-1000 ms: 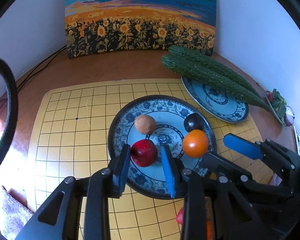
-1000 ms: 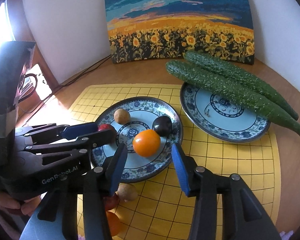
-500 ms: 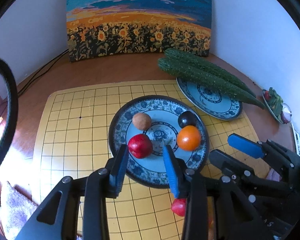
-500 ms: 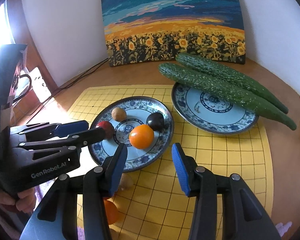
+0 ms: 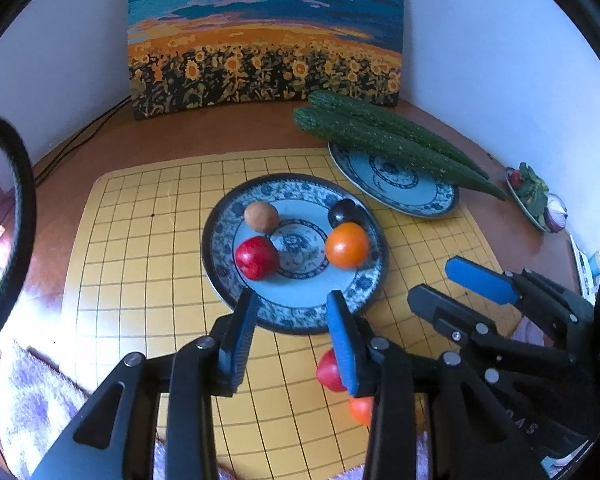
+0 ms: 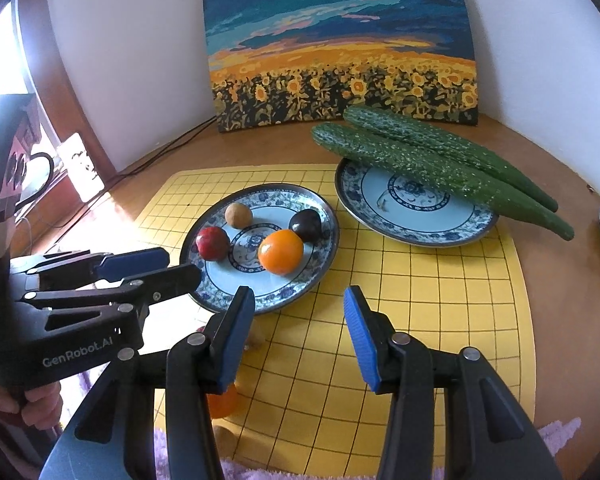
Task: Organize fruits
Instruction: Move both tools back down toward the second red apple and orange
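A blue-patterned plate on the yellow grid mat holds a red fruit, a brown fruit, a dark plum and an orange. My left gripper is open and empty just short of the plate's near rim. To its right, my right gripper is open and empty over the mat. Loose fruits lie near the mat's front: a red one, an orange one and a tan one.
A second patterned plate at the back right carries two long cucumbers. A sunflower painting leans on the wall. A small dish of vegetables sits far right. A purple towel lies at the near edge.
My left gripper has let go of the red fruit, which now rests on the plate, and has drawn back toward the near edge. The right gripper has drawn back too.
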The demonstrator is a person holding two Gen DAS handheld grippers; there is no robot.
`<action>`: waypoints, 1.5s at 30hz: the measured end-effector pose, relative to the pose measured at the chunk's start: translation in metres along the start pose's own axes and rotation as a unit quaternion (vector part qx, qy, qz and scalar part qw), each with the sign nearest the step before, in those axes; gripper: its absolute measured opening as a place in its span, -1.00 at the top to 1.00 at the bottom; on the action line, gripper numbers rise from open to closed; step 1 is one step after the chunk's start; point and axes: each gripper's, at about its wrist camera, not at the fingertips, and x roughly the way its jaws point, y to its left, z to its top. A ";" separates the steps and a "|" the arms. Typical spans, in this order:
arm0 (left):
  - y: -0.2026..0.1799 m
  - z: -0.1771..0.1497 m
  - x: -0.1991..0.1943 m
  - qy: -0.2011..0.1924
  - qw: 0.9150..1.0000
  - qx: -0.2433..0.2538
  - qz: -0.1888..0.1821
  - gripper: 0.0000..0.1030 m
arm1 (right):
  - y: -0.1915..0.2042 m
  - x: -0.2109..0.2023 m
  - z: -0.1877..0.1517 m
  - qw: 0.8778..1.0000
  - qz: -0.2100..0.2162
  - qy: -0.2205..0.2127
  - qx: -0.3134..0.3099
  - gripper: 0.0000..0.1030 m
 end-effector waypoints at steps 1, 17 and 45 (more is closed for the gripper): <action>0.000 -0.001 0.000 0.002 1.000 0.000 -0.001 0.27 | 0.000 -0.001 -0.001 1.000 -0.001 -0.001 0.001 0.07; -0.014 -0.021 0.003 0.030 0.999 0.004 -0.024 0.26 | -0.014 -0.010 -0.022 1.000 -0.012 0.008 0.017 0.07; -0.023 -0.026 0.017 0.053 0.998 0.005 -0.039 0.32 | -0.016 -0.007 -0.031 1.000 -0.005 0.011 0.028 0.07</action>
